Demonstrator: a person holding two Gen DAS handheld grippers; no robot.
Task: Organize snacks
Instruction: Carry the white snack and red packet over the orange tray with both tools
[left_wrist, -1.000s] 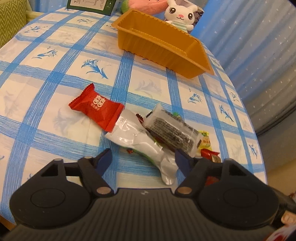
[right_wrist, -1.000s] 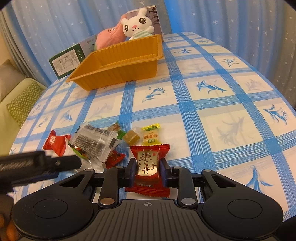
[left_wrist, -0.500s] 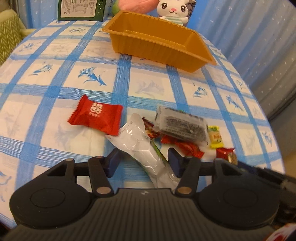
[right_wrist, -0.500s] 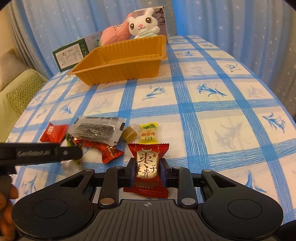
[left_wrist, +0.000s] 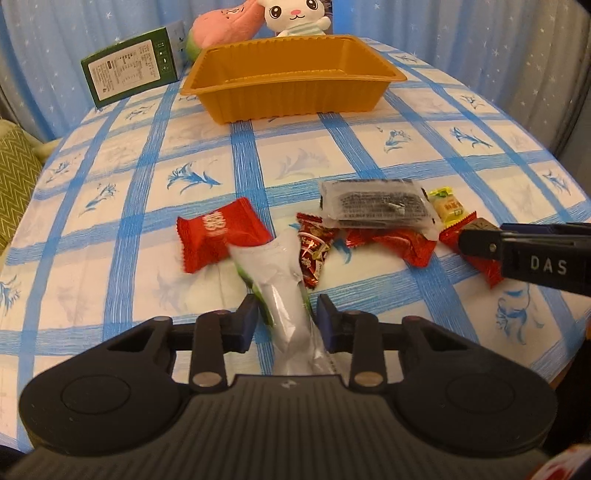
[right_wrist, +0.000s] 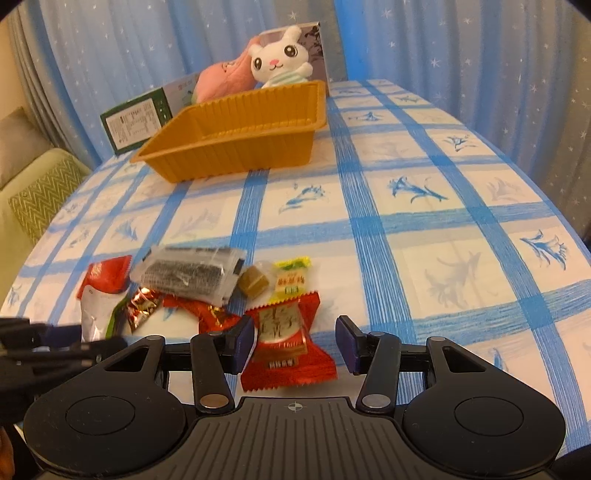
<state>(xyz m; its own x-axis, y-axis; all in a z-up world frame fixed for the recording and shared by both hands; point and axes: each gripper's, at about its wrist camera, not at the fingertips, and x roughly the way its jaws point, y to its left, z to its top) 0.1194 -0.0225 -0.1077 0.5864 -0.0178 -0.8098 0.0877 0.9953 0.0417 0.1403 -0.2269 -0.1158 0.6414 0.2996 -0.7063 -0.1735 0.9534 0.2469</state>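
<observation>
1. A red packet (left_wrist: 218, 236) is seen lying at the left of the snack pile on the checked tablecloth (left_wrist: 147, 192).
2. A silvery white pouch (left_wrist: 284, 291) is gripped by the left gripper (left_wrist: 286, 321), whose jaws have just been closing.
3. A red date candy (right_wrist: 284, 339) is lying between the right gripper (right_wrist: 295, 343) fingers, which have just been opening and are clear of it.
4. The orange tray (right_wrist: 240, 147) is seen well beyond the pile.

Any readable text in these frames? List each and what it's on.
"DAS": white letters on the right tool's black finger, seen from the left wrist view.
Green box: printed label, too small to read.
Red snack packets, yellow candy, dark clear packet: characters too blurred to read.
</observation>
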